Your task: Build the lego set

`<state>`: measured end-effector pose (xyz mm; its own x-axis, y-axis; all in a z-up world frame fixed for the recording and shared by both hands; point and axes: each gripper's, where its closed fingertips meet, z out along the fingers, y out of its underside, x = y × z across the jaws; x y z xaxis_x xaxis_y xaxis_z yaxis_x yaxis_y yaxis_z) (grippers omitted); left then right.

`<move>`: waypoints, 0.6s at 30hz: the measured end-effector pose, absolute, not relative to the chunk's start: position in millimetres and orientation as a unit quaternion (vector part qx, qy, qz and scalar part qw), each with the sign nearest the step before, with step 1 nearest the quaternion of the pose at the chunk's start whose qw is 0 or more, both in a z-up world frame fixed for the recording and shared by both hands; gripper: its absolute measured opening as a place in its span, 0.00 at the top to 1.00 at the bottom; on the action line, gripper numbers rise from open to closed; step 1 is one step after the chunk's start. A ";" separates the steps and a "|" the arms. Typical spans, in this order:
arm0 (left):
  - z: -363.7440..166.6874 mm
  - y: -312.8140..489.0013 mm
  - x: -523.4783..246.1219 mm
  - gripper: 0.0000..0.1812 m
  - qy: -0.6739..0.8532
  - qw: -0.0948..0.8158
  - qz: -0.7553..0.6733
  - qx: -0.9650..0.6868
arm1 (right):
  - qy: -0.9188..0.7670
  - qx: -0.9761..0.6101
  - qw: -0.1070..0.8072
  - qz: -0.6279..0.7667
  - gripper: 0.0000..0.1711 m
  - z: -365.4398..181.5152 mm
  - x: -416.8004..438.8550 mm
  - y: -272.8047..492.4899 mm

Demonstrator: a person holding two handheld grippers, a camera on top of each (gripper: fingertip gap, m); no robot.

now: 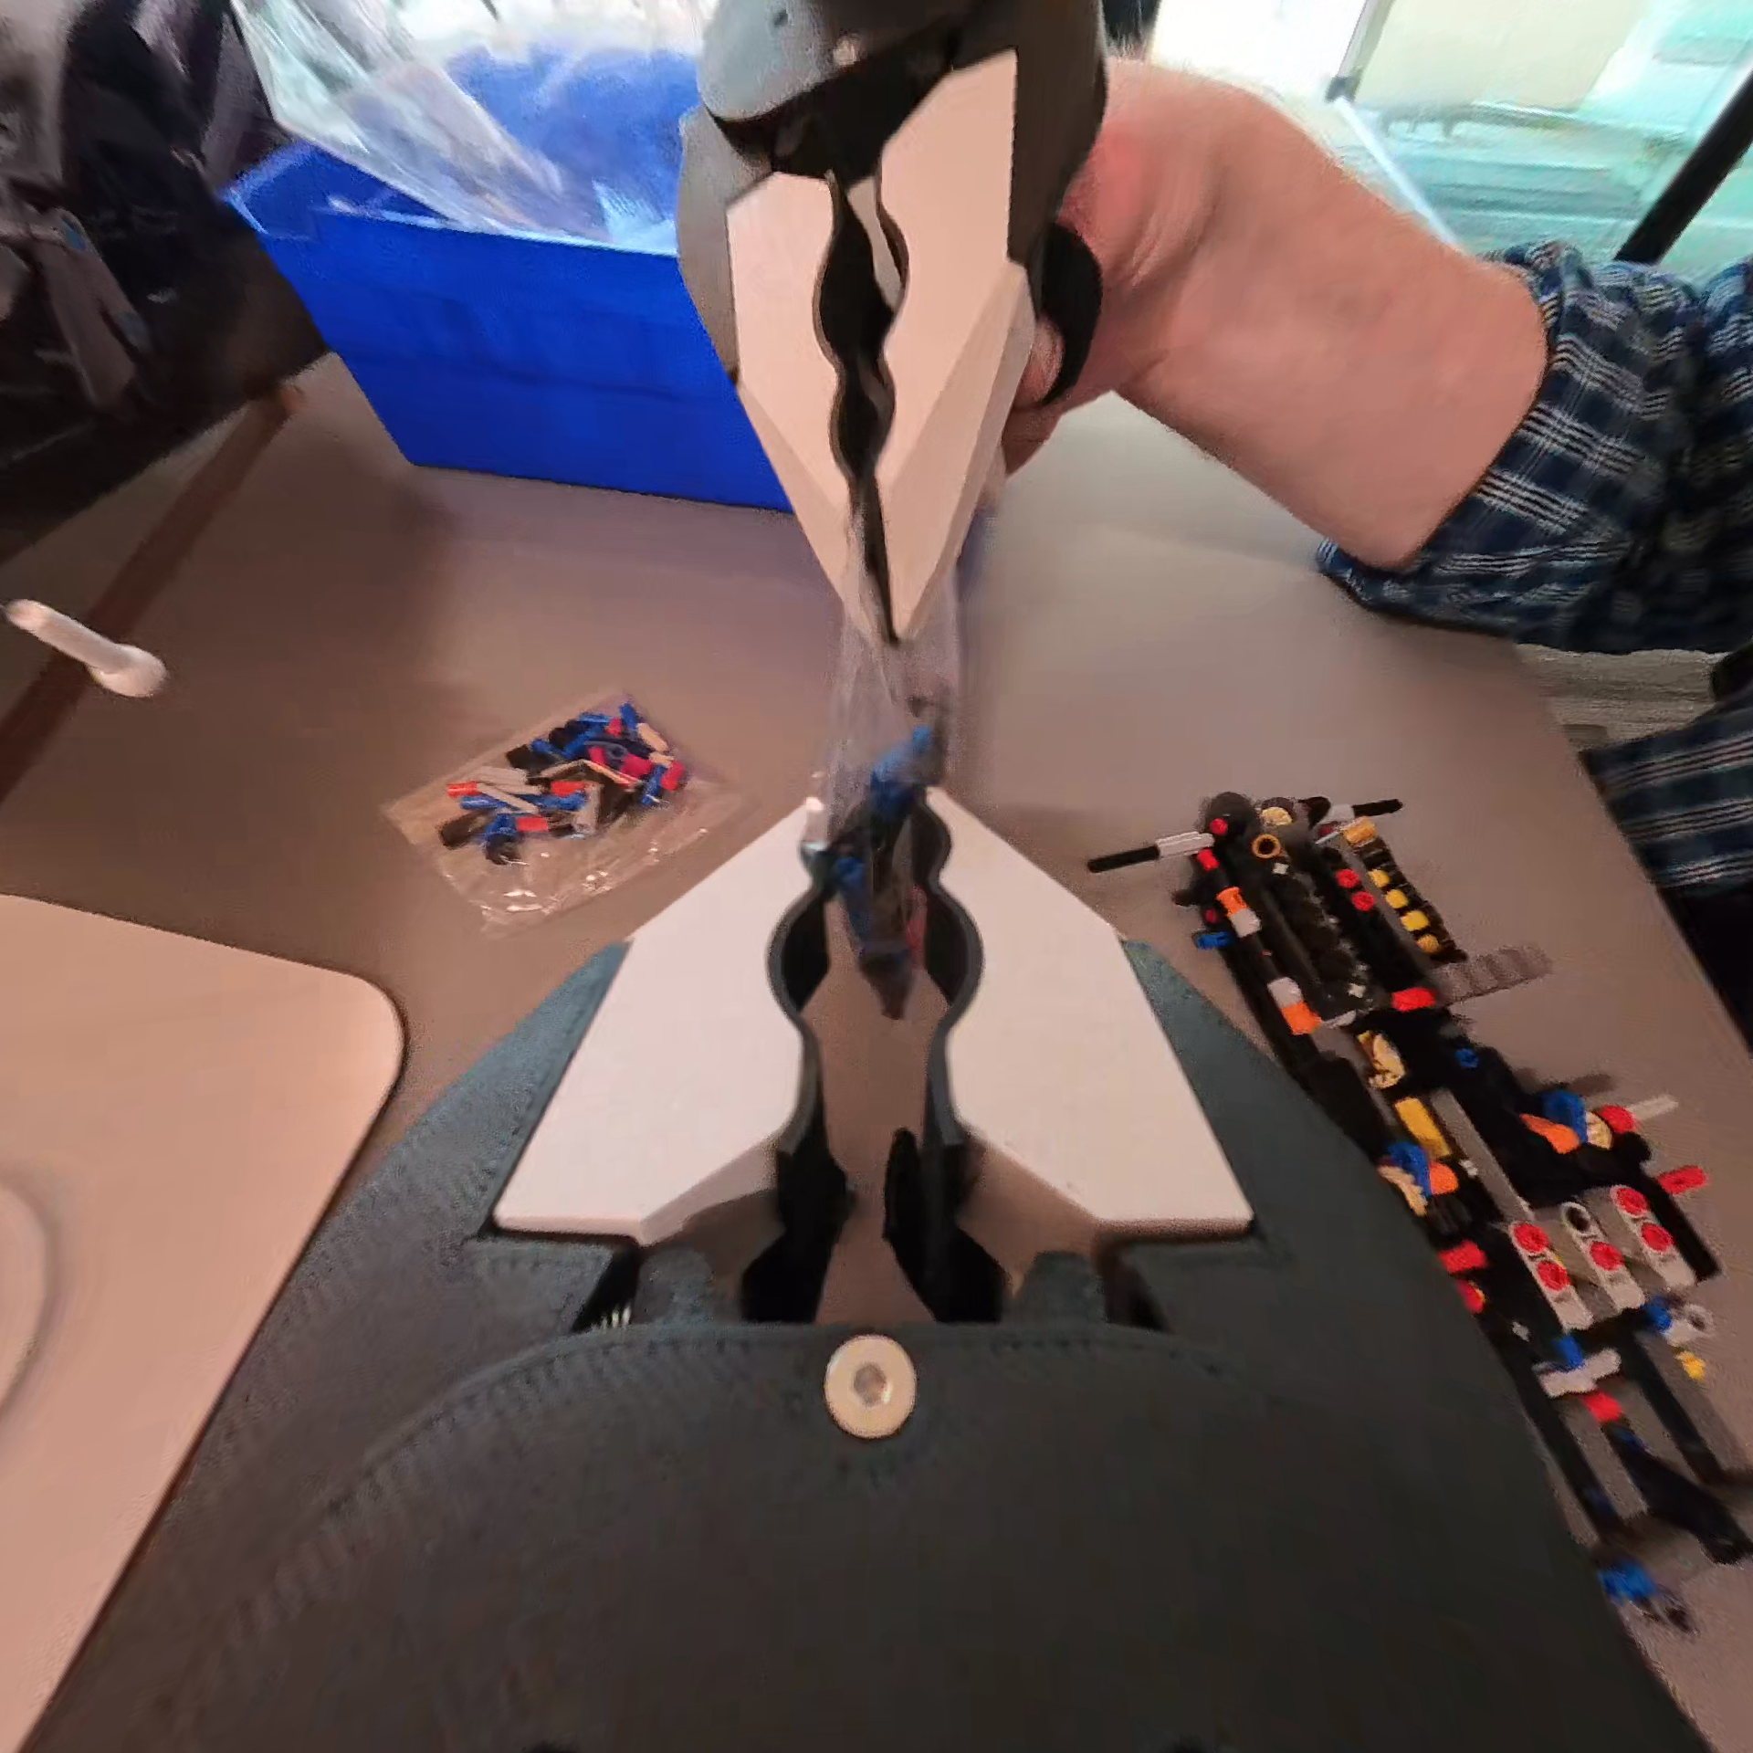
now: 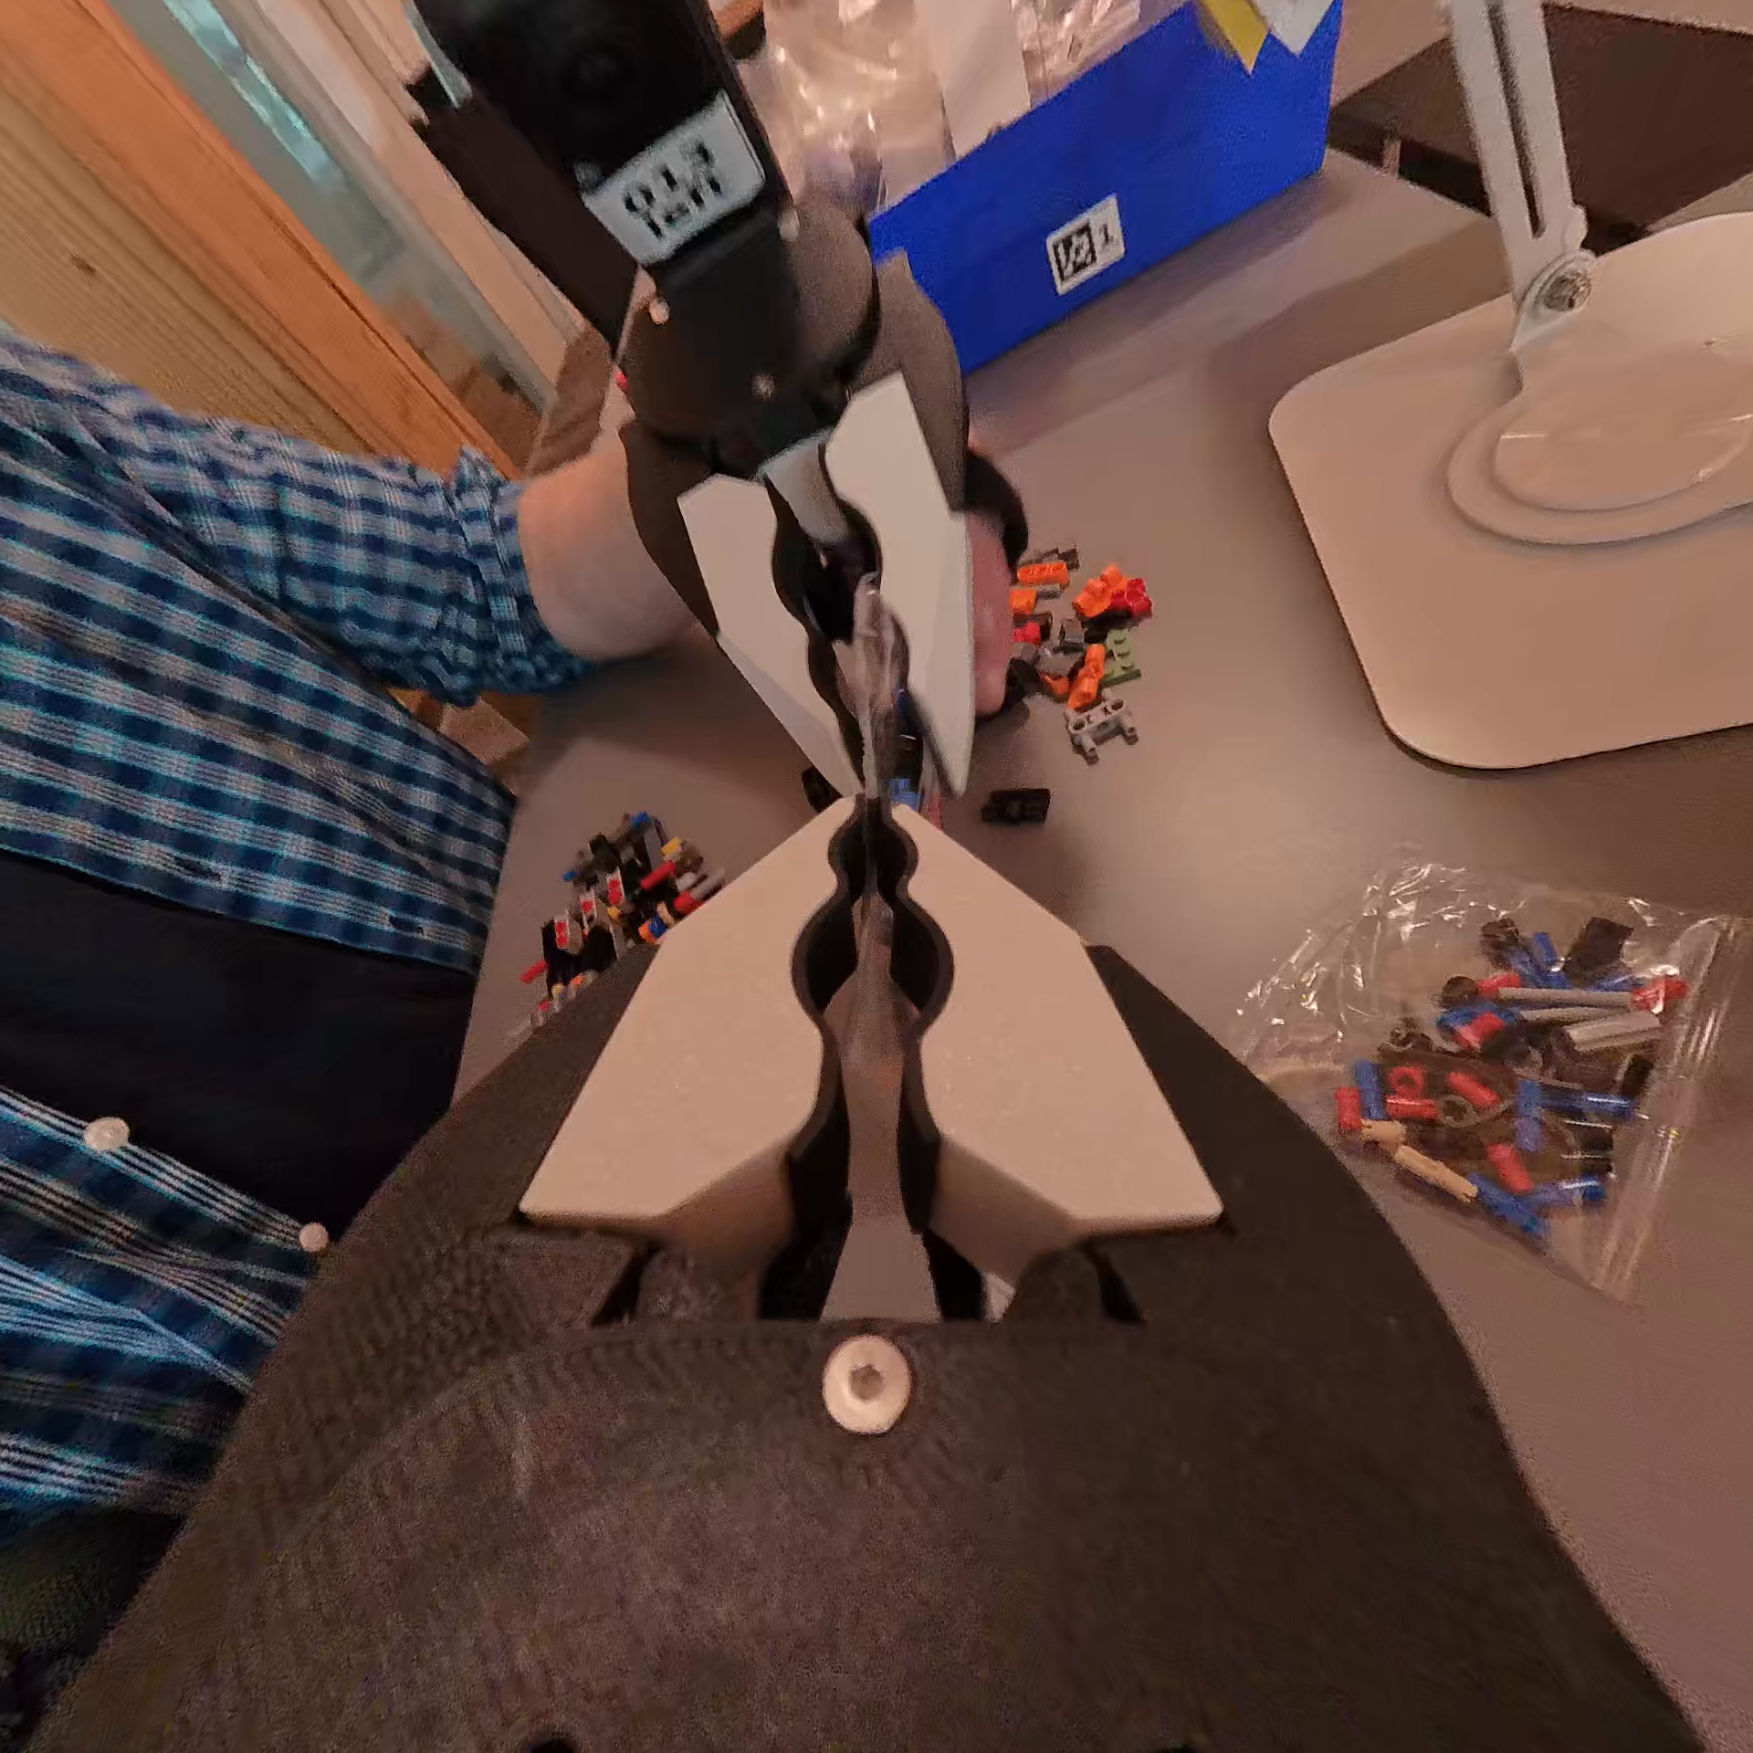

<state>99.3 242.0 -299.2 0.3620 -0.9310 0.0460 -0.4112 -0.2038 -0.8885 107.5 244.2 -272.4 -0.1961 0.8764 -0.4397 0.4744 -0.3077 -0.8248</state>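
A small clear bag of blue and black lego pieces (image 1: 882,730) hangs above the table, stretched between both grippers. My left gripper (image 1: 877,811) is shut on its lower end. My right gripper (image 1: 887,621) comes from above and is shut on its top end. In the right wrist view, my right gripper (image 2: 868,811) pinches the bag's plastic (image 2: 877,655), and the left gripper (image 2: 911,773) faces it tip to tip. A partly built black lego model (image 1: 1404,1091) lies on the table at the right; it also shows in the right wrist view (image 2: 617,901).
A second clear bag of red, blue and black pieces (image 1: 569,797) (image 2: 1499,1072) lies on the grey table. Loose orange and grey pieces (image 2: 1081,626) and a black piece (image 2: 1015,806) lie beyond. A blue bin (image 1: 512,332) and a white lamp base (image 2: 1518,531) stand nearby. My left and right fingertips are right by each other. My left tips are roughly 15 centimeters from the partly built black lego model (image 1: 1404,1091).
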 end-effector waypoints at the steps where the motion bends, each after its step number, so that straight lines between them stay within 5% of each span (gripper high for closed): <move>1: -300.5 241.0 101.0 0.98 0.469 0.414 -0.320 -0.712 | -0.548 -0.607 0.187 0.544 1.00 -270.7 106.8 245.7; 7: -285.8 244.4 97.5 0.98 0.403 0.390 -0.418 -0.715 | -0.494 -0.620 0.216 0.570 0.98 -258.6 100.6 260.1; 12: -267.6 248.9 88.2 0.99 0.336 0.378 -0.505 -0.699 | -0.478 -0.629 0.205 0.578 0.79 -258.5 104.5 265.1; 18: -261.3 252.0 82.4 0.99 0.304 0.369 -0.540 -0.692 | -0.484 -0.615 0.172 0.598 0.99 -263.3 102.9 255.5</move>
<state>82.4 252.0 -261.3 0.2314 -0.8201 0.5233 -0.0220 -0.5422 -0.8400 102.9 255.5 -263.3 -0.1835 0.8016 -0.5690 0.3910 -0.4716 -0.7904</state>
